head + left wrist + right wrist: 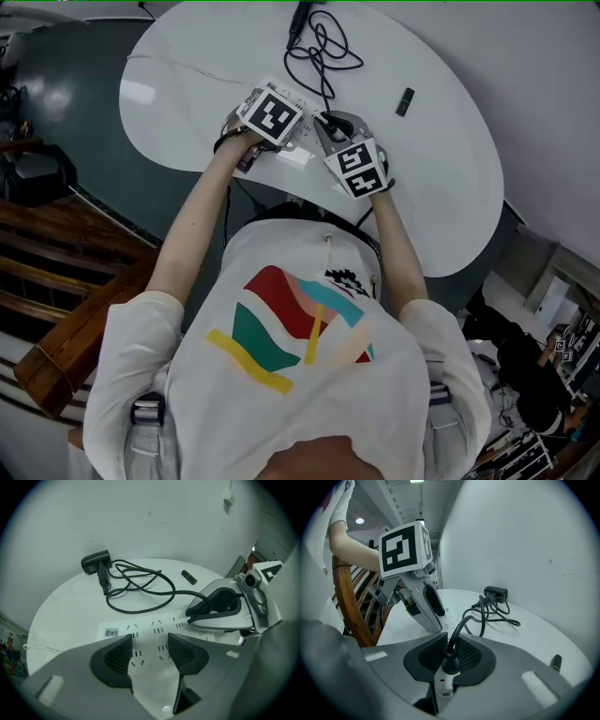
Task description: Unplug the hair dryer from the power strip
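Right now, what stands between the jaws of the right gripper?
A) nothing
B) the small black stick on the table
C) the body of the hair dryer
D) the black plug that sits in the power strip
D: in the right gripper view, the right gripper has its pads pressed on the black plug, which is still seated in the white power strip.

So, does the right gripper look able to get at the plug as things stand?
Probably yes: the right gripper has its jaws either side of the plug, apparently pressing it, with nothing between. The left gripper sits further along the strip, out of the way.
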Available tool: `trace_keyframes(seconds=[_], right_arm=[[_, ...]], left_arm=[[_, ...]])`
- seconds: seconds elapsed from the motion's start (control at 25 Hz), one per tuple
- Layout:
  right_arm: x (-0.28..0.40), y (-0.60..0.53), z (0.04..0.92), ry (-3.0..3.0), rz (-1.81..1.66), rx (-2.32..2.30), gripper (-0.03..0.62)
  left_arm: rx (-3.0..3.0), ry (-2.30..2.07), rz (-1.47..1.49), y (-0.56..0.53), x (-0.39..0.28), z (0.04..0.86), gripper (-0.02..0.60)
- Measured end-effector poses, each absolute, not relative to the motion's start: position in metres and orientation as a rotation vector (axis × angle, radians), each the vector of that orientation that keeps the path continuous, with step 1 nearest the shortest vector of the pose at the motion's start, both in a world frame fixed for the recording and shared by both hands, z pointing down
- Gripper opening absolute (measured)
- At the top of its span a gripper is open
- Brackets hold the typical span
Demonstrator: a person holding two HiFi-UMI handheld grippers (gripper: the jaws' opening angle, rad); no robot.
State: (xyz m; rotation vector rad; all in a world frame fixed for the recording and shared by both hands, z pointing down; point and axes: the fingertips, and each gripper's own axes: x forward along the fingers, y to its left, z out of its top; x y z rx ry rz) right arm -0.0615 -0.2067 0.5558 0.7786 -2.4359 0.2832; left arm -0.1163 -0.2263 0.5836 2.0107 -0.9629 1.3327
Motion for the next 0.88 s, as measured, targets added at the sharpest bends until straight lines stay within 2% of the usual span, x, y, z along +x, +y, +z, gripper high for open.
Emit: trace_keyframes(seconds=[0.52,0.88], right_arm=[[-0.053,-0.198,0.555,-2.382,0.224,0.755,0.091],[-0.049,-0.197,0.555,-2.396,0.285,0.766,0.086]], left_arm=[[1.989,-0.952,1.336,-0.222,-0.117,0.584,0.239],[1.992,-0.954,1.348,-0.225,-0.117,0.583,0.239]])
